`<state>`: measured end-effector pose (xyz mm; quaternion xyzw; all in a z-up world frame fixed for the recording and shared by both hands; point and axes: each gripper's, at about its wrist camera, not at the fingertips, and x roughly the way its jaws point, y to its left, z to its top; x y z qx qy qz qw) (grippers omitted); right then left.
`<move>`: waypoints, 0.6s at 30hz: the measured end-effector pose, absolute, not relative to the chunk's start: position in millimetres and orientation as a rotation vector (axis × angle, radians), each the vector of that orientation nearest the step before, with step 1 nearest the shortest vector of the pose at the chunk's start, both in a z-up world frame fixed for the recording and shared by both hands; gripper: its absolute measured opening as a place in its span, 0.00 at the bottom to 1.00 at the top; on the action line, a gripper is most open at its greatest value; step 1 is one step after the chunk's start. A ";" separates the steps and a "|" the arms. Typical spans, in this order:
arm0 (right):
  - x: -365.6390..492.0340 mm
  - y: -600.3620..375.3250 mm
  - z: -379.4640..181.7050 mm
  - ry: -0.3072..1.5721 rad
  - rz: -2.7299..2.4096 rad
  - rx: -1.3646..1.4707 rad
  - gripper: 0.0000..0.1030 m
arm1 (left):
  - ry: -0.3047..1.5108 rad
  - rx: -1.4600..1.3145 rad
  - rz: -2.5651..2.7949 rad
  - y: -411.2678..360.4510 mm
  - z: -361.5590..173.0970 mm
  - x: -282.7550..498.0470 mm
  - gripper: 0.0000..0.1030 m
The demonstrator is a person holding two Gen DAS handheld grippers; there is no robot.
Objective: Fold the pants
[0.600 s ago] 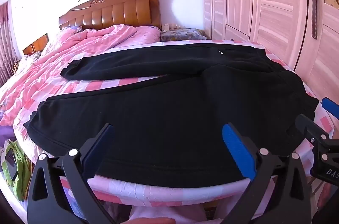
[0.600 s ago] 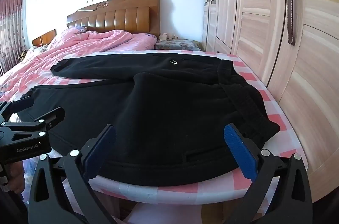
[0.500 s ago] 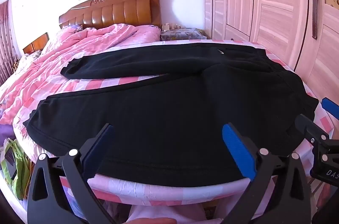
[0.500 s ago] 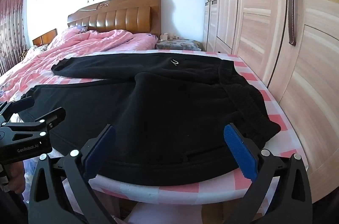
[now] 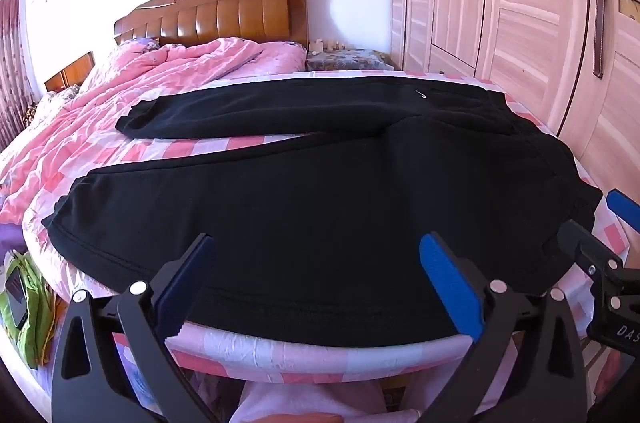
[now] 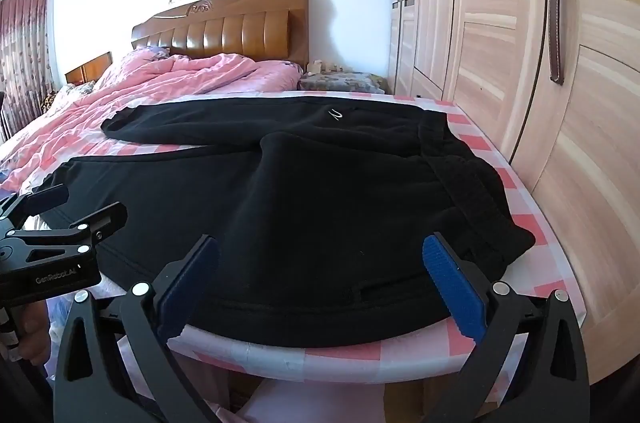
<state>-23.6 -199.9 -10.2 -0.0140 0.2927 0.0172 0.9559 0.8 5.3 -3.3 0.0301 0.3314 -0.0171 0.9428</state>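
Observation:
Black pants lie spread flat across the foot of a bed, legs pointing left, waistband at the right near the wardrobe. A small white logo marks the far leg. My left gripper hovers wide open over the near leg's lower hem edge, nothing between its blue pads. My right gripper is likewise wide open above the near hip area by the pocket slit, holding nothing. Each gripper shows at the side of the other's view: the right gripper, the left gripper.
The bed has a pink checked sheet; a crumpled pink duvet lies toward the wooden headboard. Wardrobe doors stand close on the right. A green bag sits on the floor at left. A nightstand stands by the wall.

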 end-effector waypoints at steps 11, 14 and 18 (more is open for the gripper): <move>-22.6 -202.0 -11.2 0.605 0.038 -0.019 0.96 | 0.689 0.053 -0.029 5.5 -7.0 -1.6 0.99; -22.5 -201.9 -11.1 0.606 0.037 -0.019 0.96 | 0.690 0.052 -0.030 5.6 -7.2 -1.5 0.99; -22.7 -201.7 -12.0 0.608 0.038 -0.016 0.96 | 0.690 0.053 -0.032 6.3 -7.1 -1.2 0.99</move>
